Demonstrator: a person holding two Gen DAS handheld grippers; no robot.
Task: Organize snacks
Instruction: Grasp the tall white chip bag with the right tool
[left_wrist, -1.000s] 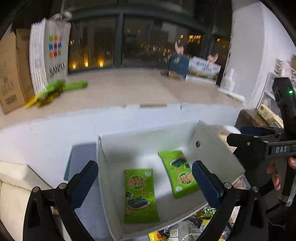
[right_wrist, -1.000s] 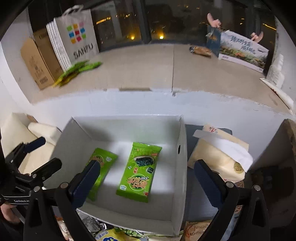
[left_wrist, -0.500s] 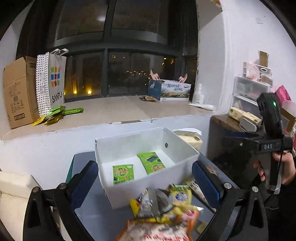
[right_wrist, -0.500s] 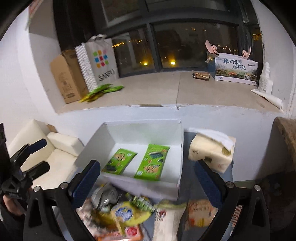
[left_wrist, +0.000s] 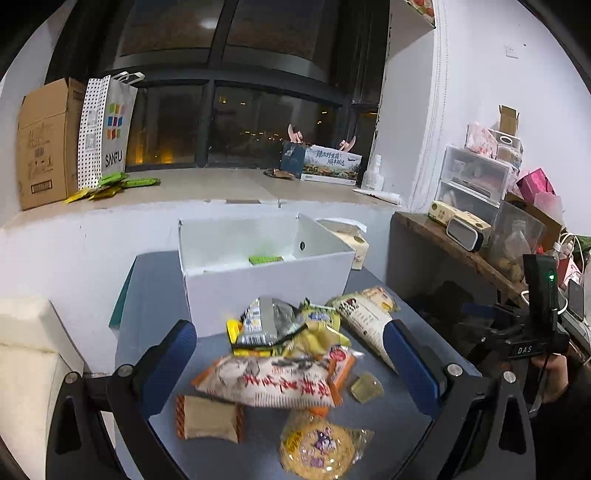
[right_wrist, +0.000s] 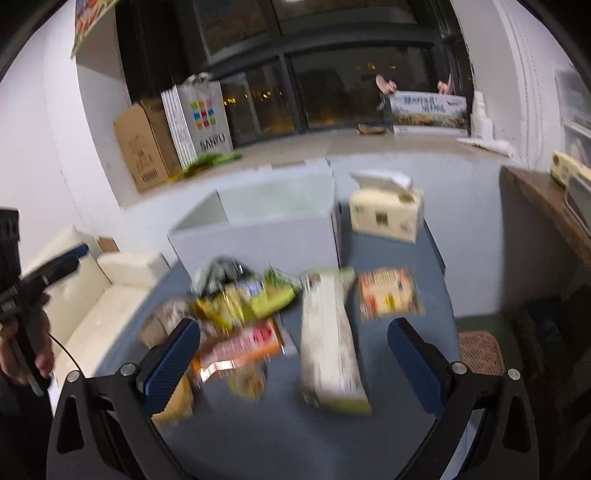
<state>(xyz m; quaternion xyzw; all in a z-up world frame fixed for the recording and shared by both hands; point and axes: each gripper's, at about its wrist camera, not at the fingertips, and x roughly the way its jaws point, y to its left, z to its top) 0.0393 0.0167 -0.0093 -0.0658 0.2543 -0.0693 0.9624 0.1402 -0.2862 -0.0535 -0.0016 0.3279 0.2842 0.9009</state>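
A white open box stands at the back of the blue table; a green seaweed pack shows inside it. A pile of snack packs lies in front of the box, with a white-and-orange bag, a round cracker pack and a brown pack. My left gripper is open and empty above the pile. In the blurred right wrist view the box, the pile and a long white pack show. My right gripper is open and empty over them.
A tissue pack stands right of the box. A cream sofa is at the left. A wooden shelf with clutter is at the right. A windowsill behind holds a cardboard box, a SANFU bag and green packs.
Both grippers have pulled back and up from over the box. The box now sits farther off and the snack pile in front of it has come into view.
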